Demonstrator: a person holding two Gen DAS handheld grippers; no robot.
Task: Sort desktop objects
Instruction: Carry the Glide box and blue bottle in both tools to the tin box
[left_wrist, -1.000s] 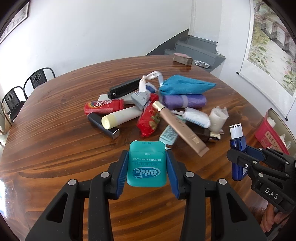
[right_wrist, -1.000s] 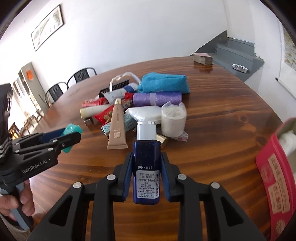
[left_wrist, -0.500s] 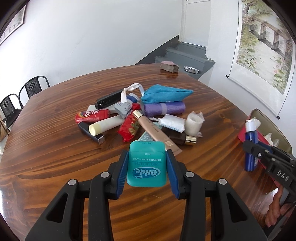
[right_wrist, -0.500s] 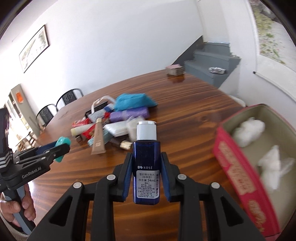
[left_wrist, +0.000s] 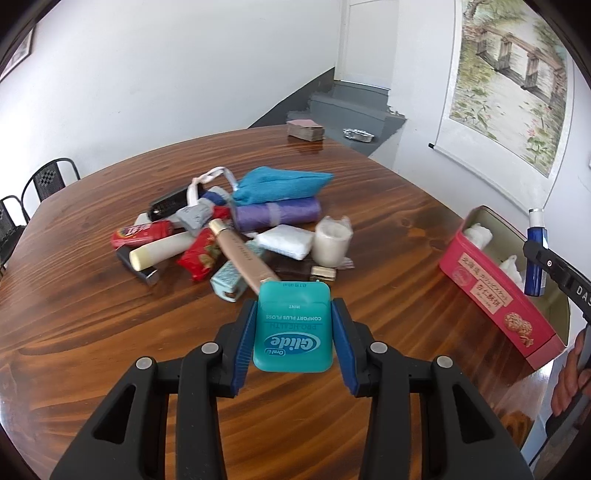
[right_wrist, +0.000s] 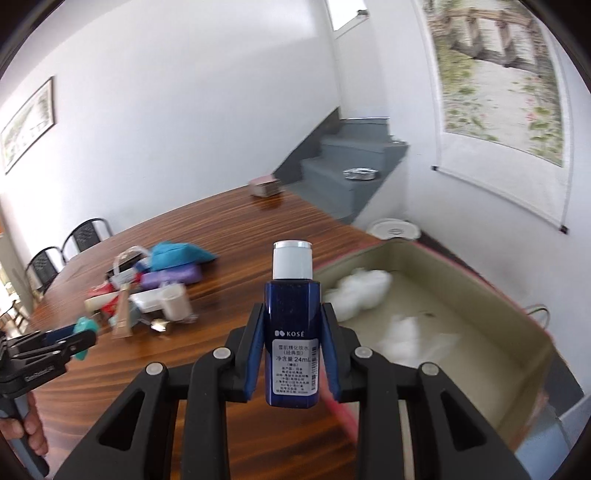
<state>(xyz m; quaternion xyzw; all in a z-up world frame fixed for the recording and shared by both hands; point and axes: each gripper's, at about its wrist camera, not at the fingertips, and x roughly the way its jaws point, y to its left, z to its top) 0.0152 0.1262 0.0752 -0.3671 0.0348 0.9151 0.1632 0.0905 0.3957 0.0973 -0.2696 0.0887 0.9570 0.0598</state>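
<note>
My left gripper (left_wrist: 293, 325) is shut on a teal dental floss box (left_wrist: 292, 326), held above the wooden table (left_wrist: 92, 302) just in front of the pile of items (left_wrist: 236, 229). My right gripper (right_wrist: 291, 332) is shut on a dark blue bottle (right_wrist: 291, 332) with a white cap, held upright over the near edge of a red tin box (right_wrist: 532, 325). That red tin box (left_wrist: 491, 291) sits at the table's right edge, with white cotton wads (right_wrist: 360, 290) inside. In the left wrist view the blue bottle (left_wrist: 535, 258) hangs over the tin.
The pile holds a blue cloth pouch (left_wrist: 280, 186), a purple roll (left_wrist: 277, 218), a beige tube (left_wrist: 243, 254), a red packet (left_wrist: 201, 254) and a white jar (left_wrist: 332, 242). A stack of cards (left_wrist: 306, 130) lies at the far edge. Black chairs (left_wrist: 48, 177) stand left; grey stairs (right_wrist: 347, 173) rise behind.
My right gripper swung right and up with the blue bottle, from before the pile to over the red tin. My left gripper drifted right with the floss box, bringing the tin into view.
</note>
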